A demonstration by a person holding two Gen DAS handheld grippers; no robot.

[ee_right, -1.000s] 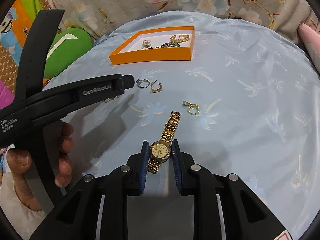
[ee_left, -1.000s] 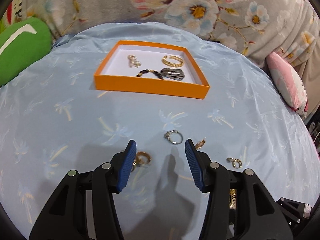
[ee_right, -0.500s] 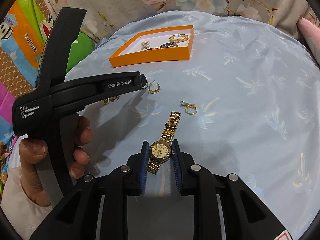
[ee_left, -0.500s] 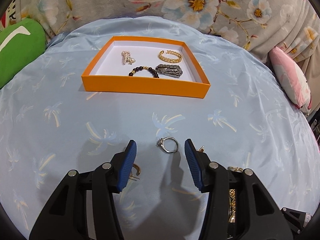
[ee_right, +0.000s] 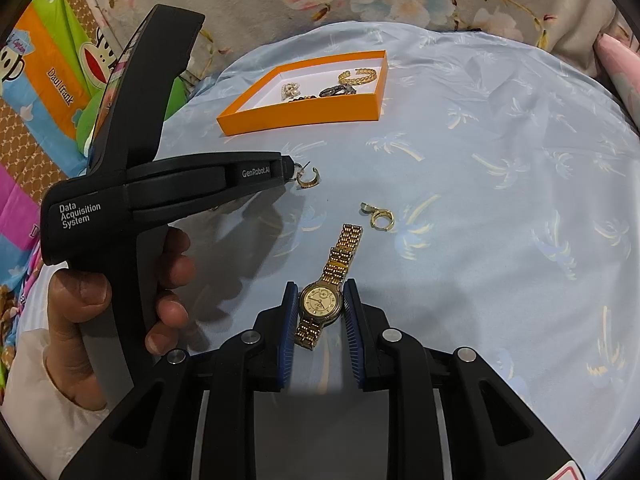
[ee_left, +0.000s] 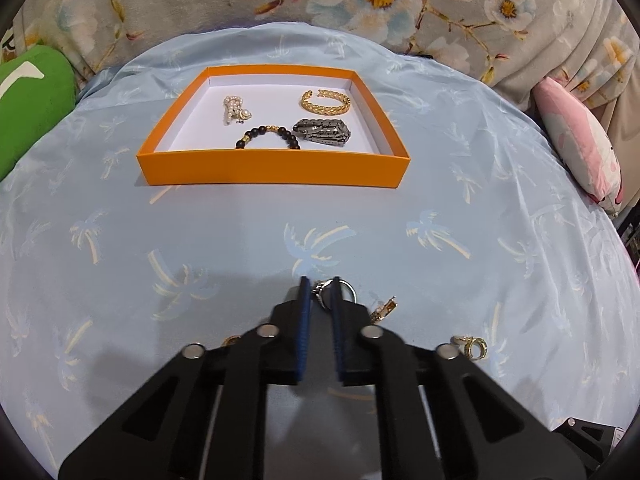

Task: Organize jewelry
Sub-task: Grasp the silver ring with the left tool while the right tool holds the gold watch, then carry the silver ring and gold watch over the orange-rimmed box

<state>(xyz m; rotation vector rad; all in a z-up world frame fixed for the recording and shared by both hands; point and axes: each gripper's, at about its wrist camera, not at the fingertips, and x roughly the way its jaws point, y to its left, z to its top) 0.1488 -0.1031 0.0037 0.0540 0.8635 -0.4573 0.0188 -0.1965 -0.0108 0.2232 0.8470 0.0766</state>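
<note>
An orange tray at the back of the blue cloth holds a pearl piece, a gold bangle, a dark bead bracelet and a grey chain. My left gripper is shut on a silver ring on the cloth. My right gripper is shut on a gold watch at its round case; the band lies forward on the cloth. The tray also shows in the right wrist view.
Loose gold earrings lie on the cloth: one hoop by the left gripper's tip, another near the watch band, and they show in the left wrist view. A green cushion lies left, a pink one right.
My left gripper moved forward over the silver ring and closed its fingers on it. My right gripper stayed shut on the watch without moving.
</note>
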